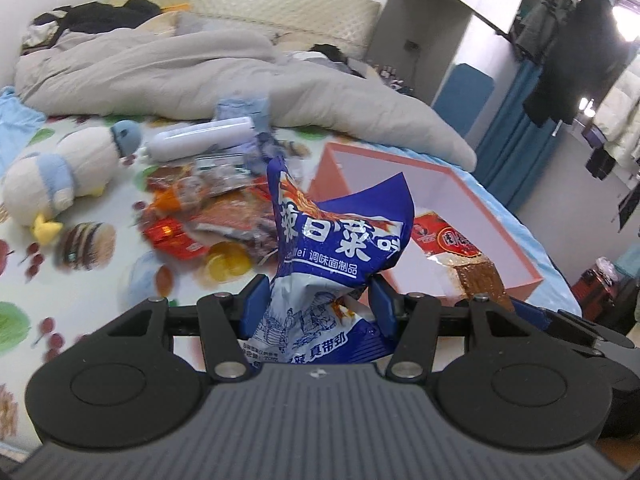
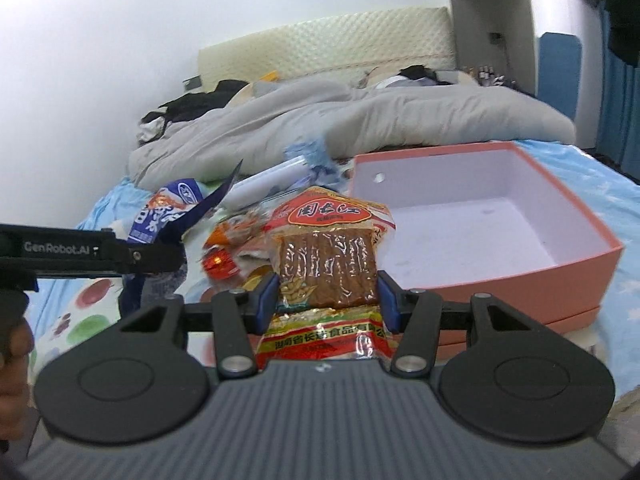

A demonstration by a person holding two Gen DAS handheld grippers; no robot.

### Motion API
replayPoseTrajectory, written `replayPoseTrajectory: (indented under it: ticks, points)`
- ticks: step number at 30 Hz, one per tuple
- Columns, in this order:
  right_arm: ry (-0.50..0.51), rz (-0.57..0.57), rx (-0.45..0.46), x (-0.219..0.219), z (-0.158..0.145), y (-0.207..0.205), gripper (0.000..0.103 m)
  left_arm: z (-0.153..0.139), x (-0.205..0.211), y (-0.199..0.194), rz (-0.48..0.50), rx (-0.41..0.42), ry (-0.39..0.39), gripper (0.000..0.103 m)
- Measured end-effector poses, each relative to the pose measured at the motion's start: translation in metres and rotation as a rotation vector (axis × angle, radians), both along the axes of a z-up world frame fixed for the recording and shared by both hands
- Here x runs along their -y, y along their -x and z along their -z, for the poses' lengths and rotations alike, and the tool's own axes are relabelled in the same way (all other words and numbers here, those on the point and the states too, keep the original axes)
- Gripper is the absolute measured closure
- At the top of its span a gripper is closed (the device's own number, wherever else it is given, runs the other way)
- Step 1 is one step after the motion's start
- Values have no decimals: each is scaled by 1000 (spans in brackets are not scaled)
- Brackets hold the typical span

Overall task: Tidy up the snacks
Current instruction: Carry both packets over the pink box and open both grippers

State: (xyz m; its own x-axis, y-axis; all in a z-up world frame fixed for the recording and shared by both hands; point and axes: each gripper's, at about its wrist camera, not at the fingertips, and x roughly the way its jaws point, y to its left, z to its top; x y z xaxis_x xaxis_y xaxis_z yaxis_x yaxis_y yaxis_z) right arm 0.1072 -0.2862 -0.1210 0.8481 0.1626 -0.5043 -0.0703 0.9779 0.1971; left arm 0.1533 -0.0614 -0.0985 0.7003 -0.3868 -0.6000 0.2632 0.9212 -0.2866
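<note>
Both grippers are carrying snacks: left gripper [image 1: 320, 300] clamping a blue pkt [image 1: 340, 236], right gripper [image 2: 326, 298] clamping a red pkt [image 2: 326, 256], w/ the empty pink box [image 2: 592, 264] just beyond, probably needing lowering in, then release.

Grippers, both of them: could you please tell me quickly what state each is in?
Left gripper: closed on the blue snack packet.
Right gripper: closed on the red snack packet.

A bed [image 1: 100, 264] with a cream padded headboard [image 1: 248, 0], white wall [image 2: 100, 60], blue curtains [image 1: 516, 132], dark hanging clothes [image 1: 580, 52].
</note>
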Motion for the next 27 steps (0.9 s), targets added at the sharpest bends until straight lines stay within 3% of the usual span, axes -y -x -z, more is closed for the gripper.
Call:
replayPoseTrajectory:
  ticks: [14,27]
  points:
    - [22,136,3,81,-2,-37,49,0,99,-59,128,-12,-11,43]
    - [-1,145,-89,120,35,-95,49,25,168,-134,162,-68,-86,43]
